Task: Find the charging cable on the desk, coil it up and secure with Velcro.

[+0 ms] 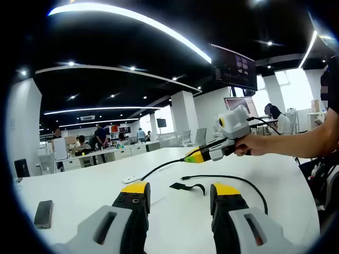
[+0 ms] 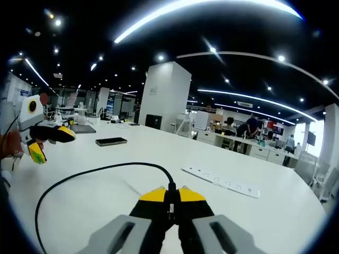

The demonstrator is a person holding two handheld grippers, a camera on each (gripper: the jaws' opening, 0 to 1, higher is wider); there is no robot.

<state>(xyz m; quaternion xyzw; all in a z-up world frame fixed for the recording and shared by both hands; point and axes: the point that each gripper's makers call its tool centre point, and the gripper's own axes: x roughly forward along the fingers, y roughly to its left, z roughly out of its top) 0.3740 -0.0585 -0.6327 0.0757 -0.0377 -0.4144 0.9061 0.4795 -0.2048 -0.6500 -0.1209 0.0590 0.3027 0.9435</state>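
Observation:
A black charging cable [image 1: 228, 178] lies in a loop on the white desk [image 1: 79, 190], one plug end resting free near the middle. Beside that end lies a short black Velcro strap [image 1: 188, 186]. My right gripper [image 1: 189, 156], held in a person's hand, is raised above the desk and shut on a stretch of the cable. In the right gripper view the cable [image 2: 106, 169] runs from my shut right gripper [image 2: 169, 194] in a wide curve to the left. My left gripper [image 1: 180, 189] is open and holds nothing. It also hovers at the left, my left gripper [image 2: 52, 144].
A dark phone [image 1: 43, 213] lies on the desk's left side, seen also as the phone [image 2: 111, 141]. A white power strip [image 2: 222, 182] lies to the right of the cable. A small white object [image 1: 131, 179] sits where the cable reaches the desk. Desks, chairs and people stand far behind.

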